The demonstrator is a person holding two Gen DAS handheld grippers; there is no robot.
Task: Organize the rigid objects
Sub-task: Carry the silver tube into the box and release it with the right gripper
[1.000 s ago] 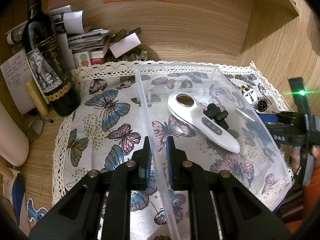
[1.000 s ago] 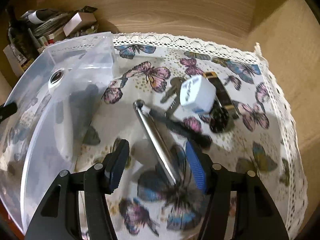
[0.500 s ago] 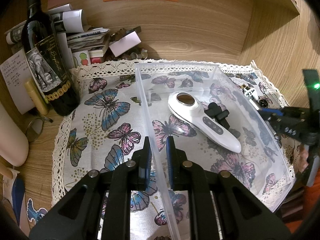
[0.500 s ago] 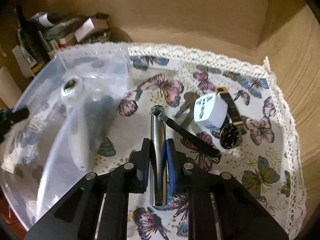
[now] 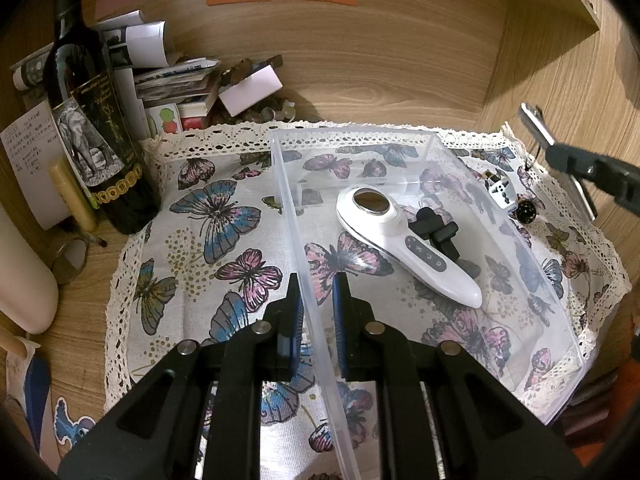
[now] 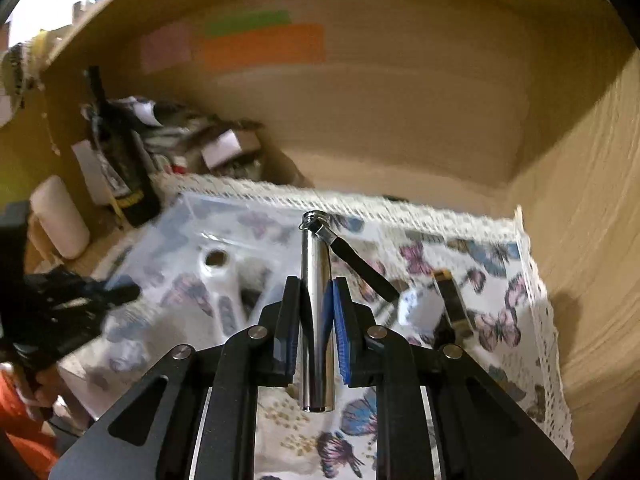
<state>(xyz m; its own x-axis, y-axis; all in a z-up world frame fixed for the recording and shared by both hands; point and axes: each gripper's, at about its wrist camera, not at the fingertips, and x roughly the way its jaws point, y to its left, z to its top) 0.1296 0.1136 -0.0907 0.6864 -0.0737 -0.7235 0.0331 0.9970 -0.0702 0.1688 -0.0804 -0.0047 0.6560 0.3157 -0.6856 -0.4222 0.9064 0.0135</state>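
Observation:
My left gripper is shut on the left wall of a clear plastic bin that stands on the butterfly cloth. Inside the bin lie a white handheld device and a small black clip. My right gripper is shut on a silver metal cylinder with a black strap, held in the air above the cloth, right of the bin. In the left wrist view that cylinder sticks up at the far right. A white travel adapter and a watch lie on the cloth beside the bin.
A dark wine bottle stands at the back left beside a pile of papers and small boxes. Wooden walls close off the back and right. A cream cylinder lies at the left edge. The lace-edged cloth covers the desk.
My right gripper closed on the silver cylinder and lifted it off the cloth, tilting upward. The left gripper kept its hold on the bin wall without moving.

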